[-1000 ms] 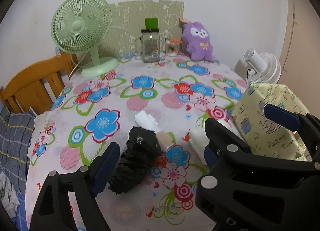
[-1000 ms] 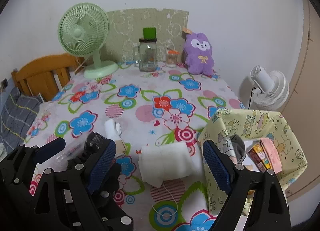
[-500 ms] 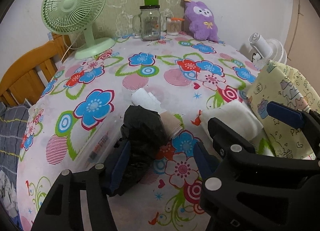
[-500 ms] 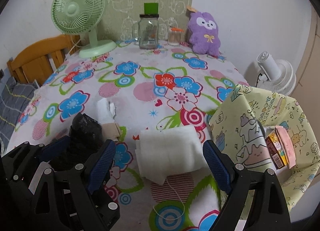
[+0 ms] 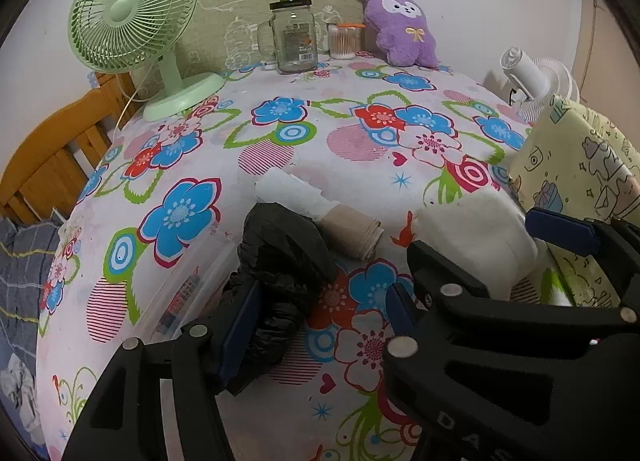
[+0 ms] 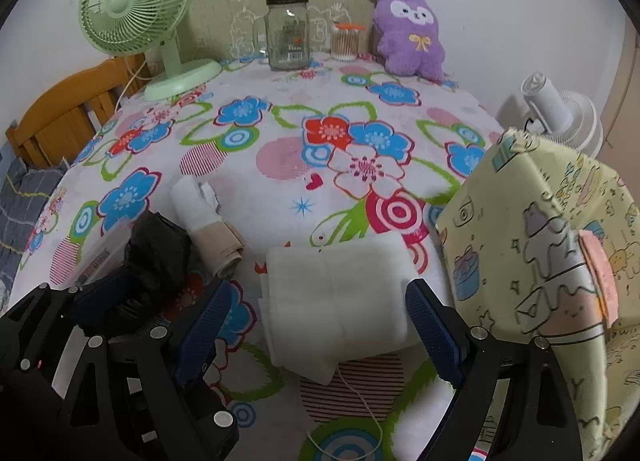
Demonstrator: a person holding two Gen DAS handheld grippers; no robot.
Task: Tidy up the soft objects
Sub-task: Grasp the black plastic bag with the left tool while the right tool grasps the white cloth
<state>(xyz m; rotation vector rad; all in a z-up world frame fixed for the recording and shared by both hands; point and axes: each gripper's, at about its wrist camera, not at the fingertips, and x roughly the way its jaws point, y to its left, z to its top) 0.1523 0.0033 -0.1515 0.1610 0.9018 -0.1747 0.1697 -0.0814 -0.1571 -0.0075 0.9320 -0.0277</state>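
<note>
A crumpled black bag [image 5: 280, 257] lies on the flowered tablecloth [image 5: 280, 149]. My left gripper [image 5: 320, 293] is low over its near end. The left pad [image 5: 240, 321] touches the bag and the right pad [image 5: 394, 307] stands apart from it. A folded white cloth [image 6: 336, 293] lies between the fingers of my right gripper [image 6: 318, 289], which is open with neither pad pressing on it. A rolled white and beige sock [image 5: 324, 213] rests just beyond the black bag. A purple plush toy [image 6: 408, 33] sits at the far edge of the table.
A yellow patterned fabric bin [image 6: 536, 253] stands at the right edge with items inside. A green fan [image 5: 132, 13], a glass jar [image 5: 294, 41] and a swab pot [image 5: 344, 41] line the back. A clear plastic case [image 5: 180, 293] lies by the bag. A wooden chair [image 6: 68, 117] is left.
Both grippers have sunk closer to the table. The left jaws have narrowed beside the black bag. The right gripper now straddles the white cloth, its jaws as wide as before.
</note>
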